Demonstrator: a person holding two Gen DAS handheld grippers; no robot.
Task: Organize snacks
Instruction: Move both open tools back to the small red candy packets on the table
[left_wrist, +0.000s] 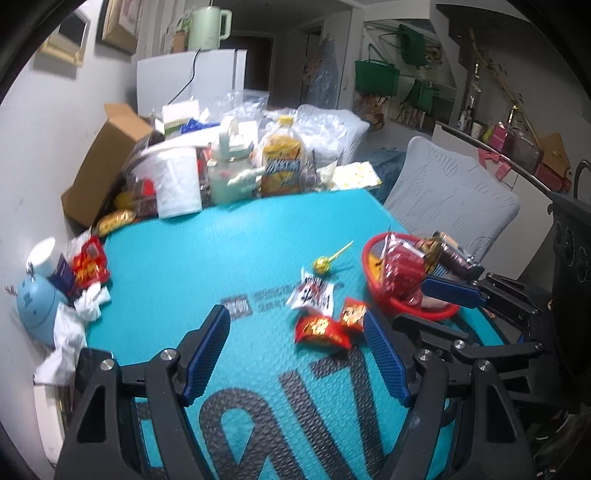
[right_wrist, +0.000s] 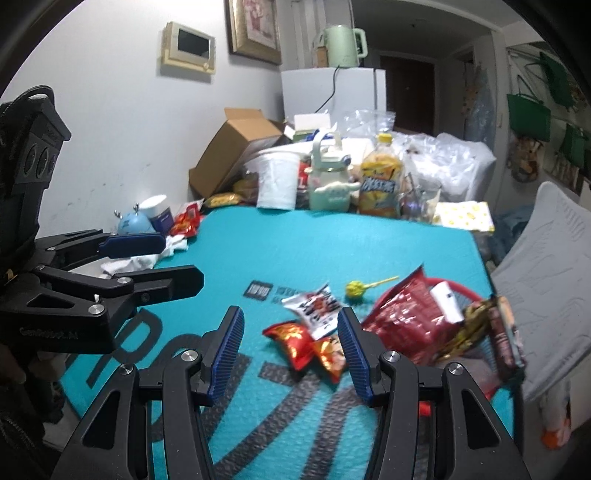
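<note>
In the left wrist view, the left hand-held gripper (left_wrist: 295, 354) stands wide apart and empty over the teal table (left_wrist: 184, 266), with loose snack packets (left_wrist: 321, 314) and a lollipop (left_wrist: 325, 261) just ahead and the red basket (left_wrist: 373, 284) of snacks to the right. In the right wrist view, the right hand-held gripper (right_wrist: 290, 350) is parted and holds nothing, the snack packets (right_wrist: 310, 325) lying on the table beyond its tips, the red basket (right_wrist: 461, 291) beside them.

- White wall (right_wrist: 110, 122) with a framed picture (right_wrist: 253, 29) and a small screen panel (right_wrist: 189, 47).
- White fridge (right_wrist: 332, 92) behind the counter (right_wrist: 295, 243).
- Green bags (left_wrist: 376, 75) hanging opposite.
</note>
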